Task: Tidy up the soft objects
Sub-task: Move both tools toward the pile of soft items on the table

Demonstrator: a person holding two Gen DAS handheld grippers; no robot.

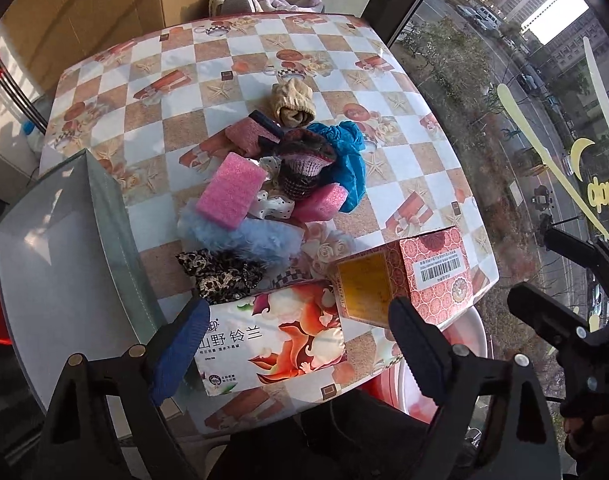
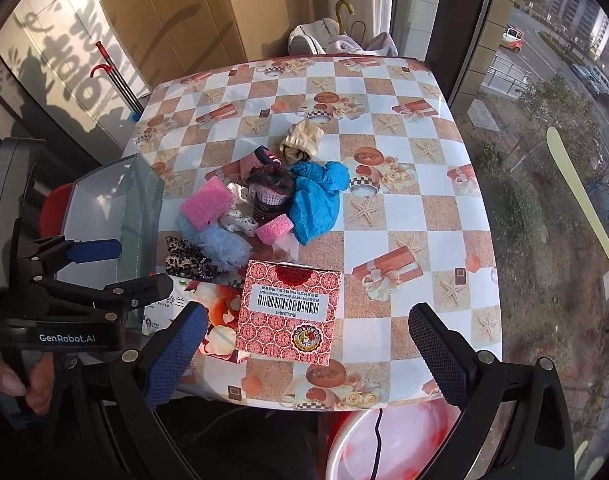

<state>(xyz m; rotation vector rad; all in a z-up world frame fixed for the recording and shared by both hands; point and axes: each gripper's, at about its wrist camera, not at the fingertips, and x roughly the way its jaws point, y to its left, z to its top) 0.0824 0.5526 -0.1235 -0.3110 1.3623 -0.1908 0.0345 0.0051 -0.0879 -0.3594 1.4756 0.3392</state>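
From the left wrist camera, the left gripper [image 1: 300, 328] hangs over the near edge of the table [image 1: 404, 184], its jaws wide apart with nothing between them. Below it lie a flowered tissue pack [image 1: 272, 340] and a red box [image 1: 408, 280]. The pile of soft things [image 1: 272, 176] sits in the middle of the table, with a grey bin [image 1: 64, 264] to its left.

From the right wrist camera, the right gripper [image 2: 304, 340] also stands apart and empty, near the red box [image 2: 290, 312]. The pile [image 2: 260, 204] lies beyond it.
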